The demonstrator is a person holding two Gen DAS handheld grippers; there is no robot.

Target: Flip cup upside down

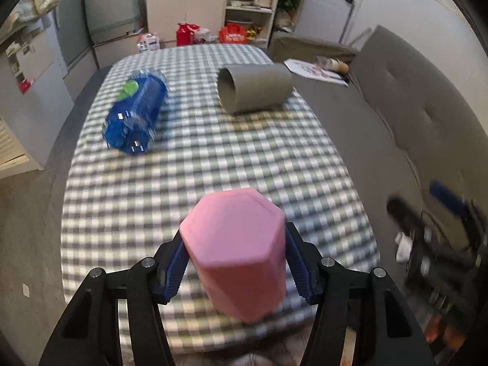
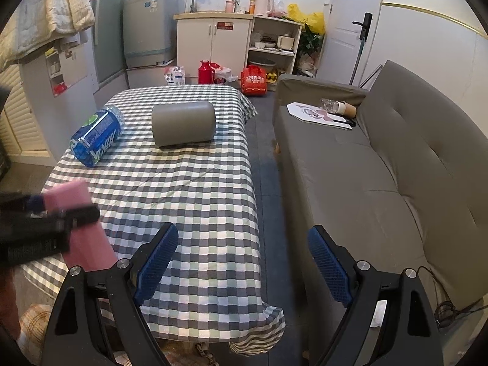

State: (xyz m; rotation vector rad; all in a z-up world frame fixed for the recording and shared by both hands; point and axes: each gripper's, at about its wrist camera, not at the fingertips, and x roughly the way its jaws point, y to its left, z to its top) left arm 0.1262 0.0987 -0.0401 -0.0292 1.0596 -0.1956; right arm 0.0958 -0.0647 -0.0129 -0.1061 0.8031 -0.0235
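Observation:
A pink hexagonal cup point(image 1: 238, 244) is held between the blue pads of my left gripper point(image 1: 235, 256), its closed base pointing up and away, tilted over the near end of the checked table point(image 1: 213, 152). The view is motion-blurred. In the right wrist view the same cup point(image 2: 82, 228) shows at the far left, gripped by the left gripper point(image 2: 45, 228). My right gripper point(image 2: 244, 259) is open and empty, above the table's near right corner and the floor gap beside the sofa.
A blue water bottle point(image 1: 137, 113) lies on its side at the table's far left. A grey cylinder point(image 1: 253, 88) lies at the far right. A grey sofa point(image 2: 381, 167) stands to the right, with papers and a cup on it. Cabinets and bags stand behind the table.

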